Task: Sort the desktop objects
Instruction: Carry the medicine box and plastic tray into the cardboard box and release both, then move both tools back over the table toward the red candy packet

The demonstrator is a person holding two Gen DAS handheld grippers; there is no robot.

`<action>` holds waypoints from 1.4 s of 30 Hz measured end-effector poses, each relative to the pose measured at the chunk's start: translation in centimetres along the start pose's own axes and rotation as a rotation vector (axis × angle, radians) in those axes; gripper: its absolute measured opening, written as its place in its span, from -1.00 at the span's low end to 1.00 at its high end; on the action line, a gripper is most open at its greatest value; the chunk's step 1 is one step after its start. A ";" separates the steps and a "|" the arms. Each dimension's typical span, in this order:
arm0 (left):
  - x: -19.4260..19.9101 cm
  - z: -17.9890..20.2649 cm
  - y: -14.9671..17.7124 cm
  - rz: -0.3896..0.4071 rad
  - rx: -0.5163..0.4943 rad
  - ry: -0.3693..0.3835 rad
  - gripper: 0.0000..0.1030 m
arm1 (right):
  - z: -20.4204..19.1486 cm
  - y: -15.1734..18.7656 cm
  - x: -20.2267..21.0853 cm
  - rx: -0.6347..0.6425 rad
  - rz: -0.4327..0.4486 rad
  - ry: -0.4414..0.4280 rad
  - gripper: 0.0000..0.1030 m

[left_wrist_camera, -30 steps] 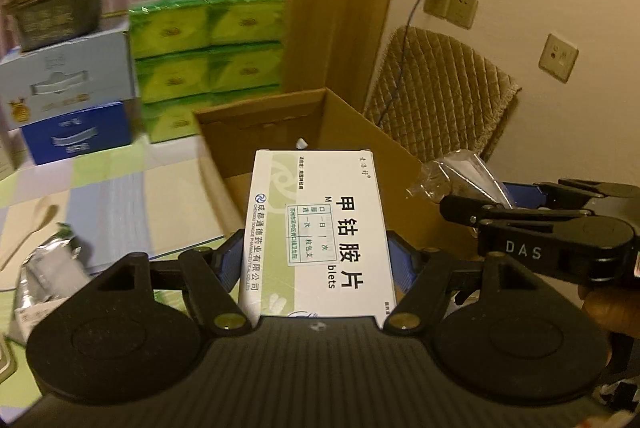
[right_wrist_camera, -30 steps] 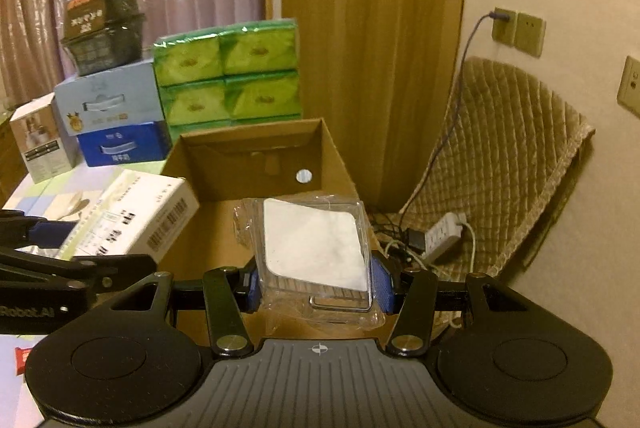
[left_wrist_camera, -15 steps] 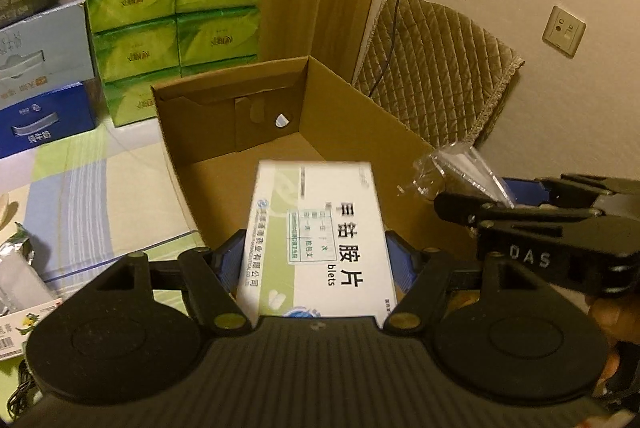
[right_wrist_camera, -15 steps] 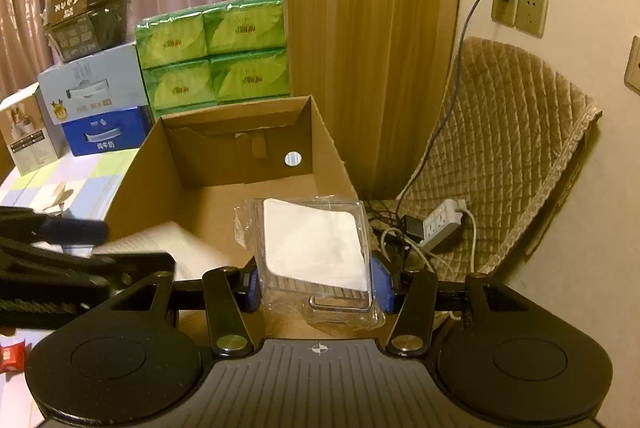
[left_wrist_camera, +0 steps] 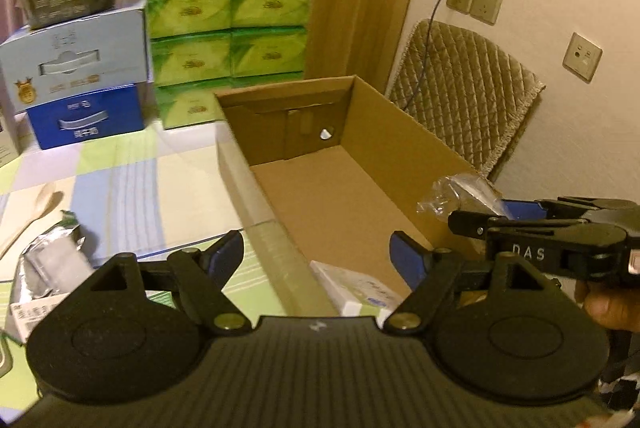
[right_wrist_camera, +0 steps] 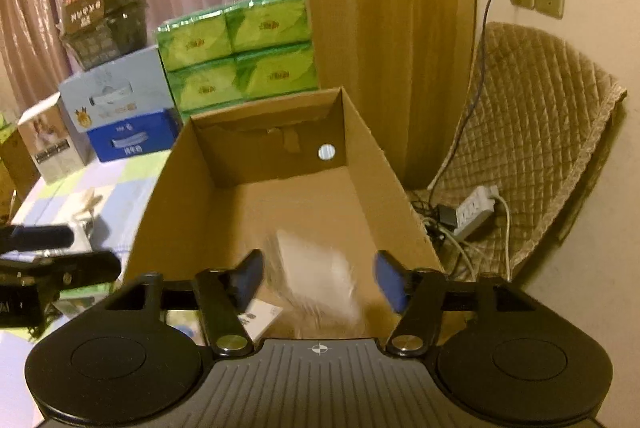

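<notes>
The medicine box lies flat on the floor of the cardboard box, near end, just under the left hand-held gripper, whose fingers stand wide w/ nothing between them. The plastic packet is a white blur between the spread fingers of the right hand-held gripper, over the same near end; the fingers are wide apart and don't seem to touch it, so it looks loose and dropping.

Step in hand, I'd say: letting both items go into the carton. To do it well, keep both tools wide and lift straight up and back, clear of the carton walls, so nothing gets dragged out again. The packet is light and crinkly and may land on the medicine box; fine, as long as it stays inside.

Views differ: left wrist view shows the desk w/ a foil pouch and a spoon not yet sorted, and shows the packet side-on at the right tool's tips. Right wrist view shows the power strip on the floor by the padded chair, plus only a corner of the medicine box.
</notes>
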State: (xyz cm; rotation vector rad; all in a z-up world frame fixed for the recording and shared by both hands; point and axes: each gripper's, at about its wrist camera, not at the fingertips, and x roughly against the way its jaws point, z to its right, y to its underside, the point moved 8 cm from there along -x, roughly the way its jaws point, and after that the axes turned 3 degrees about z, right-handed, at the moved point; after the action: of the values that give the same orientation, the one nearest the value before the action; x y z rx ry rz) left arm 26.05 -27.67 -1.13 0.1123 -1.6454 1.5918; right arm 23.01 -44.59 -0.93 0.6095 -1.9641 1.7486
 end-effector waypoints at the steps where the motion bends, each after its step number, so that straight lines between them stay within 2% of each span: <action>1: 0.3 -0.2 0.1 0.002 -0.001 -0.006 0.49 | -0.1 -0.2 0.2 0.000 0.009 0.004 0.32; 11: 3.7 -2.4 0.9 0.024 0.016 -0.054 0.53 | -0.8 -0.9 2.8 -0.006 0.036 0.007 0.36; 18: 6.8 -4.4 1.9 0.033 0.046 -0.094 0.56 | -3.0 -1.6 5.2 0.013 0.065 -0.018 0.45; 30: 13.7 -9.9 4.0 0.057 0.082 -0.213 0.63 | -11.3 -1.4 8.5 0.080 0.103 -0.135 0.74; 33: 15.6 -11.8 4.8 0.062 0.097 -0.249 0.71 | -13.4 -0.9 9.2 0.098 0.101 -0.169 0.78; 42: 19.8 -17.7 8.8 0.045 0.144 -0.370 0.85 | -19.1 2.1 9.4 0.147 0.063 -0.255 0.89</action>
State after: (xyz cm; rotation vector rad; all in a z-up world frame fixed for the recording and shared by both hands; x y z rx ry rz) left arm 16.47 -1.45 1.24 0.4727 -1.8152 1.8033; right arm 14.79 -25.72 4.92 0.8673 -2.0523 1.9484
